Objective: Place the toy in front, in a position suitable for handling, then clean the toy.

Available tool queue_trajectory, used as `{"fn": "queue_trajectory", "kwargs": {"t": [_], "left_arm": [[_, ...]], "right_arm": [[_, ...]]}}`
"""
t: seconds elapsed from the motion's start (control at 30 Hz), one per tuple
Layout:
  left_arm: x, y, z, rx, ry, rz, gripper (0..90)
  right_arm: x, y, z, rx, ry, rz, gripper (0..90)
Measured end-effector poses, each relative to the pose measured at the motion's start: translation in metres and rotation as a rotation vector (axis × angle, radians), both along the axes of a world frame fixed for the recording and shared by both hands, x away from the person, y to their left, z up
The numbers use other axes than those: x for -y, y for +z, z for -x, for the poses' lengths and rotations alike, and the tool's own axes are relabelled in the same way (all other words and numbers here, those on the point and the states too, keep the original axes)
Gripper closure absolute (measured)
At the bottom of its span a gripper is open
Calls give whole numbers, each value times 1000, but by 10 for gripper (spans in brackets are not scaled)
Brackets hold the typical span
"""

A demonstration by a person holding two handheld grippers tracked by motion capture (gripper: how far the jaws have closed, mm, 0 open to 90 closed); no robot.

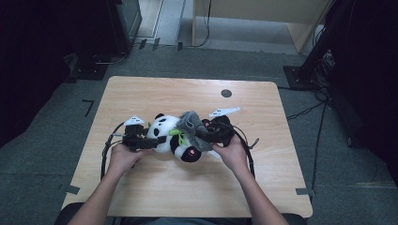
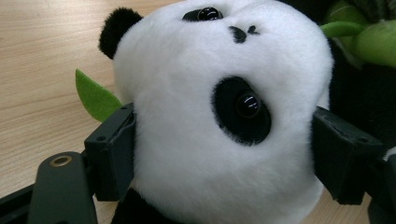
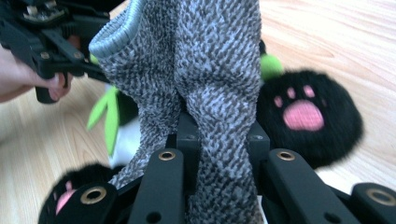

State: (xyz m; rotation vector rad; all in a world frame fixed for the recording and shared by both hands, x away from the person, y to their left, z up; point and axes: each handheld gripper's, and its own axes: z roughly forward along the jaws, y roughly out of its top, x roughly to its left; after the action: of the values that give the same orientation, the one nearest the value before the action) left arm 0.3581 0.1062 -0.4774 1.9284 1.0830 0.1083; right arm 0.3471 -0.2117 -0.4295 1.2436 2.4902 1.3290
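A black-and-white panda plush (image 1: 165, 133) with green leaves lies on its side at the middle of the wooden table (image 1: 187, 187). My left gripper (image 1: 151, 140) is shut on its white head (image 2: 210, 116), one pad pressing into the fur on each side. A grey knitted cloth (image 1: 190, 123) is draped over the panda's body. My right gripper (image 1: 206, 135) comes in from the right and is shut on this cloth (image 3: 196, 70), which bunches up between its jaws (image 3: 222, 140). Beside the cloth is a black foot with a pink paw print (image 3: 303, 114).
A small dark round hole (image 1: 226, 93) sits near the table's far edge. Cables loop from both grippers across the tabletop. Dark stands and equipment (image 1: 328, 56) stand on the grey floor around the table. The left hand and its gripper (image 3: 51, 42) appear in the right gripper view.
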Motion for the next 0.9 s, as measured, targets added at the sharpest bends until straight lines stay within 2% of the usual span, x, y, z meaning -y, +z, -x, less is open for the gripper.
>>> {"fn": "queue_trajectory", "kwargs": {"t": [0.37, 0.5, 0.6, 0.67, 0.7, 0.87, 0.9], "left_arm": [[0, 0, 0, 2, 7, 5, 194], [0, 0, 0, -2, 10, 9, 195], [0, -1, 0, -2, 12, 12, 194], [1, -1, 0, -2, 15, 14, 195], [1, -1, 0, -2, 19, 18, 195], [2, -1, 0, -4, 35, 26, 196], [3, 0, 1, -5, 43, 24, 198]], "right_arm": [[26, -18, 12, -16, -22, 3, 763], [38, -30, 16, -22, -26, -41, 763], [41, -34, 15, -31, -30, -47, 763], [42, -35, 14, -27, -26, -41, 763], [42, -37, 14, -11, -30, -5, 764], [48, -44, 11, -28, -49, 14, 766], [51, -48, 8, -55, -71, 36, 767]]}}
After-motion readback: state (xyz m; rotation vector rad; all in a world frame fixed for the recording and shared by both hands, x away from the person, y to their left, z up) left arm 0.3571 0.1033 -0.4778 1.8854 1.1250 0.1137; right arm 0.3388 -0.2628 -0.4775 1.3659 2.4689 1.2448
